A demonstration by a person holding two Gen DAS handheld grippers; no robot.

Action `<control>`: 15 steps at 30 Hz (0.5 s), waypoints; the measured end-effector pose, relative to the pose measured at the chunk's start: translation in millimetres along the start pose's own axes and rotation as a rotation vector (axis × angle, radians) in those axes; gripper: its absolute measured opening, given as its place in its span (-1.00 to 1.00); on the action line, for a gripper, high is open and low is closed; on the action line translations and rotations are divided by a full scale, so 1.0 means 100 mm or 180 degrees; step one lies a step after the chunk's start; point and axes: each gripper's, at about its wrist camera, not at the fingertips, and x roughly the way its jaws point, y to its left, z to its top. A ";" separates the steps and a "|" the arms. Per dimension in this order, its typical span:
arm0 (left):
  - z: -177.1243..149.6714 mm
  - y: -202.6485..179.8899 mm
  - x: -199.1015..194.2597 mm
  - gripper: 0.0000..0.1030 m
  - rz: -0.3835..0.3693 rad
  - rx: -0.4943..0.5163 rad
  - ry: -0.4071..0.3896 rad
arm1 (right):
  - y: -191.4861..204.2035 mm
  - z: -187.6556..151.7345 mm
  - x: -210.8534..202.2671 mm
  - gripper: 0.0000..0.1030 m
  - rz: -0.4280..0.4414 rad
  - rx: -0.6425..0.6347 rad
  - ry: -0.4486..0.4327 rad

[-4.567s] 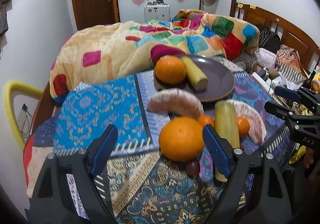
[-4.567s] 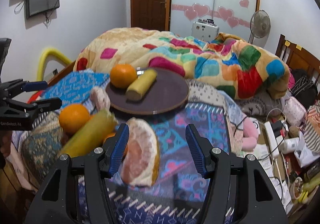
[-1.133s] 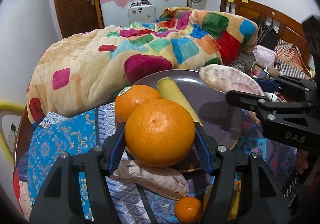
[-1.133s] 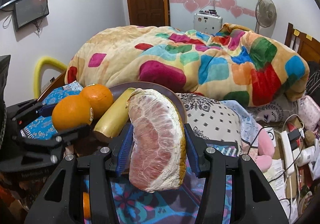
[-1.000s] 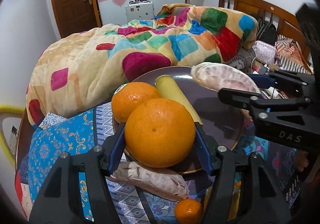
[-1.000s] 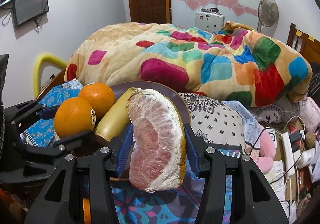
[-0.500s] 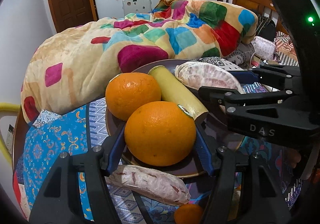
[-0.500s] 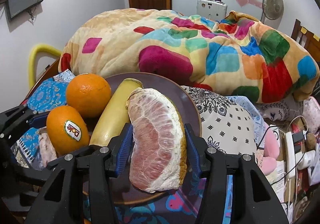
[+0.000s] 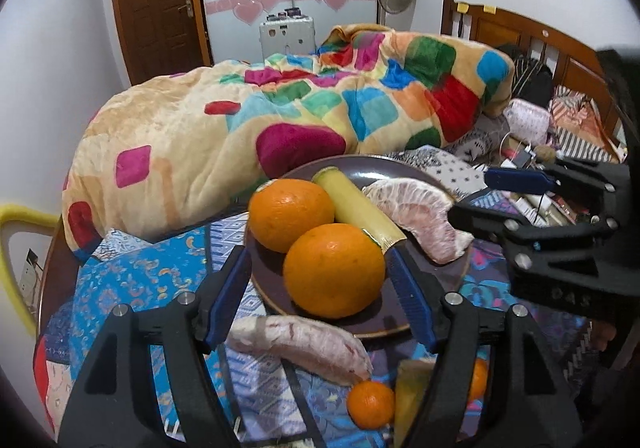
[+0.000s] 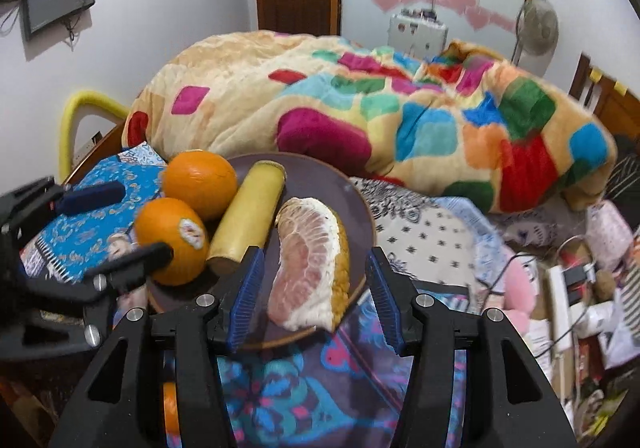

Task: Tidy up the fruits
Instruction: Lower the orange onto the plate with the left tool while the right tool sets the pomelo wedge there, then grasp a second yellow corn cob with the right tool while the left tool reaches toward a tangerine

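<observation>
A dark round plate (image 9: 362, 168) (image 10: 320, 176) holds two oranges, a yellow stalk piece (image 9: 356, 208) (image 10: 248, 216) and a peeled pomelo wedge (image 9: 420, 216) (image 10: 312, 268). My left gripper (image 9: 320, 288) is open, its pads either side of the near orange (image 9: 334, 270) (image 10: 172, 240), which rests on the plate. The far orange (image 9: 290, 214) (image 10: 200, 182) sits behind it. My right gripper (image 10: 312, 288) is open around the pomelo wedge, which lies on the plate.
Off the plate on the patterned cloth (image 9: 140, 280) lie another pomelo wedge (image 9: 304, 344), a small tangerine (image 9: 370, 404) and a second stalk piece (image 9: 410, 388). A colourful quilt (image 9: 280, 120) lies behind. Clutter (image 10: 580, 280) fills the right side.
Both grippers have opened. The orange and the pomelo wedge have been let go and now rest on the plate; both grippers have drawn back a little.
</observation>
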 end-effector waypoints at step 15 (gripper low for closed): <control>-0.60 0.20 -0.84 0.54 0.0115 -0.0093 -0.0083 | 0.47 -0.42 -0.65 0.02 0.0226 -0.0046 -0.0152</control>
